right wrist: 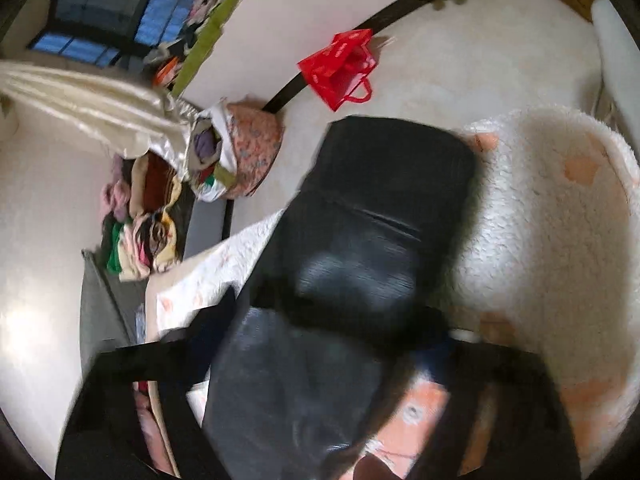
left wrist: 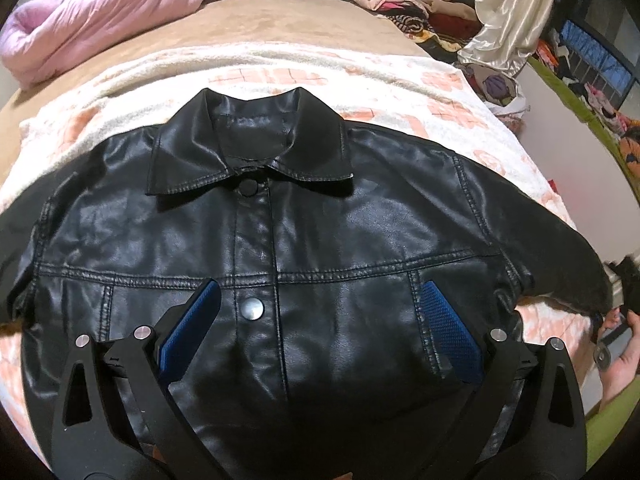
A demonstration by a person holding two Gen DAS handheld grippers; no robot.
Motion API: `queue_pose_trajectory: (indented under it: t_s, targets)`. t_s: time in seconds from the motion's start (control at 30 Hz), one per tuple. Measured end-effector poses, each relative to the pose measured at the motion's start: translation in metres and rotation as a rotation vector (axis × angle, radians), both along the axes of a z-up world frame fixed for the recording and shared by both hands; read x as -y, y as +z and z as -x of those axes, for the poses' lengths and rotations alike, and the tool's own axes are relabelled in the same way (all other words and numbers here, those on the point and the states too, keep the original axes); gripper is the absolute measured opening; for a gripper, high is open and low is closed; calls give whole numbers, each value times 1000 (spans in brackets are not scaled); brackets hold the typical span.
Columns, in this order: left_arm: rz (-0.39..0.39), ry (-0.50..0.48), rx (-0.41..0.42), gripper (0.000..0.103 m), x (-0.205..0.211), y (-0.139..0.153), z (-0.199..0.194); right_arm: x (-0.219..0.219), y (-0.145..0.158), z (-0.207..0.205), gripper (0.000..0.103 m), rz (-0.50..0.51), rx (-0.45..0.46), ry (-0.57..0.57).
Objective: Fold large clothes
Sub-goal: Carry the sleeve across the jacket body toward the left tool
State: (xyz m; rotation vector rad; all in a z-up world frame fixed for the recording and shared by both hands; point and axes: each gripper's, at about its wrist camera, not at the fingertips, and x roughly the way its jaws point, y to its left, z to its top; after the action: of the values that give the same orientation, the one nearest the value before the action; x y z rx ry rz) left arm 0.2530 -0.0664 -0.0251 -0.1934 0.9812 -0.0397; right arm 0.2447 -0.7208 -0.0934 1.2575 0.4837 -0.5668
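While the black leather jacket [left wrist: 280,248] lies face up and buttoned on the fleecy cream-and-peach blanket [left wrist: 400,92], collar toward the far side, the left gripper [left wrist: 320,328] hangs over its lower front with jaws wide, blue pads clear of the hide. At the right edge the right gripper [left wrist: 622,292] meets the sleeve [right wrist: 360,240]; its own view is blurred, the sleeve runs between its fingers, but I cannot tell whether the jaws pinch it. I judge the step to be folding that sleeve across the chest: take the cuff end, carry it low and flat, and let the left hold the body steady. Stiff, glossy, heavily stitched leather resists creasing, so a fold along the shoulder seam should sit best. Snap [left wrist: 253,308] metal, domed
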Motion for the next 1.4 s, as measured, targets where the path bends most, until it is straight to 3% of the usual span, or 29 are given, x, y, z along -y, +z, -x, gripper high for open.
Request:
queue_pose_trajectory:
  t_s: [0.17, 0.2, 0.43, 0.6, 0.8, 1.0, 1.13, 1.27, 1.4]
  targets:
    - [-8, 25, 9, 94, -9, 5, 2, 7, -1, -13, 15, -15, 97, 39]
    - [-13, 35, 12, 94, -12, 6, 3, 6, 7, -15, 12, 7, 127, 62]
    - [34, 67, 31, 94, -35, 18, 9, -31, 98, -22, 9, 277, 347, 257]
    - [40, 97, 46, 94, -52, 27, 16, -92, 156, -30, 8, 424, 479, 467]
    - [108, 116, 71, 94, -78, 36, 30, -176, 202, -42, 8, 541, 609, 721]
    - [163, 138, 84, 94, -101, 43, 40, -250, 221, -44, 8, 585, 699, 932]
    - [281, 156, 114, 94, -125, 50, 46, -315, 229, -23, 8, 667, 802, 1100]
    - [341, 176, 164, 94, -145, 60, 54, -367, 227, 1, 7, 736, 892, 1262]
    - [438, 187, 201, 94, -165, 62, 62, -421, 200, 11, 7, 795, 825, 1414]
